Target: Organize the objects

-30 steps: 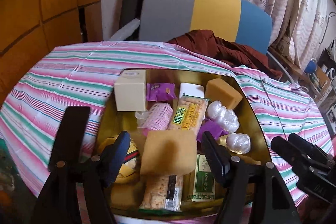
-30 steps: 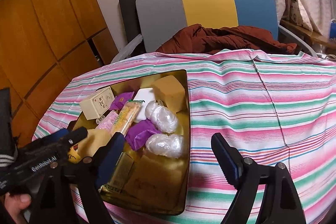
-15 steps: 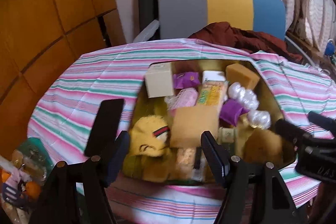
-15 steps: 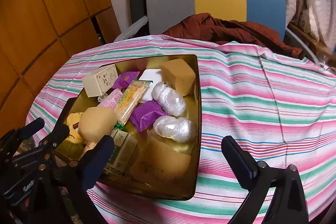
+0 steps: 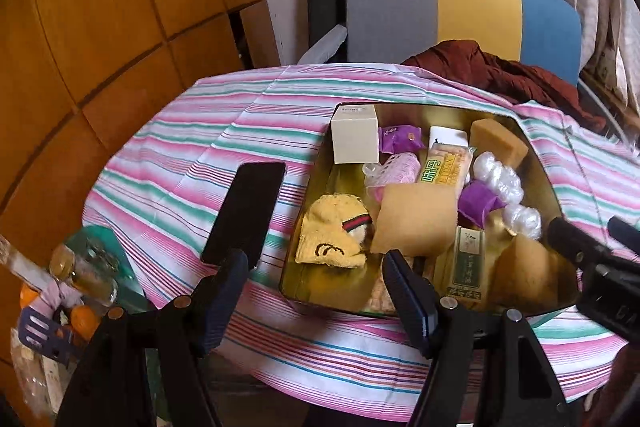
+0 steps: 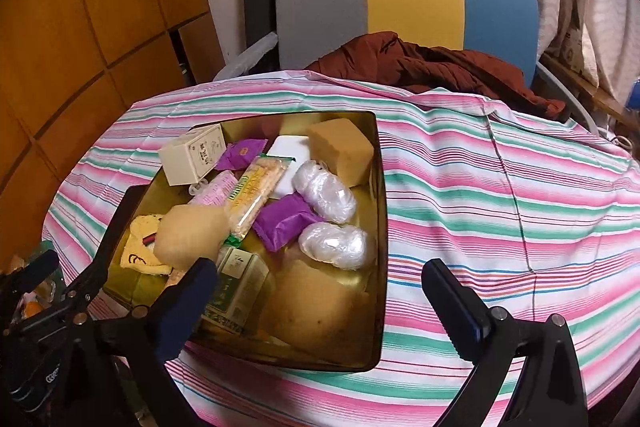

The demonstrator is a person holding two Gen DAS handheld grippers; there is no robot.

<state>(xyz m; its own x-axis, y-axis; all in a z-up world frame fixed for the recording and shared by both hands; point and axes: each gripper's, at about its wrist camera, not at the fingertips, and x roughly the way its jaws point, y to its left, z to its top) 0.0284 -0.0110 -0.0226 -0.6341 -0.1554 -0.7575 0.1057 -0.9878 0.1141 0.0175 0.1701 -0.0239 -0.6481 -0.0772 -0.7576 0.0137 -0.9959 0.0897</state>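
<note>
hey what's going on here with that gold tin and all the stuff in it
A person holds a two-finger gripper in each hand above a striped tablecloth. Both the left gripper and the right gripper are open and hold nothing. The gold tin is packed with sponges, wrapped snacks, a cream box and a yellow knit hat. A black phone lies on the cloth to the tin's left in the left wrist view.
</note>
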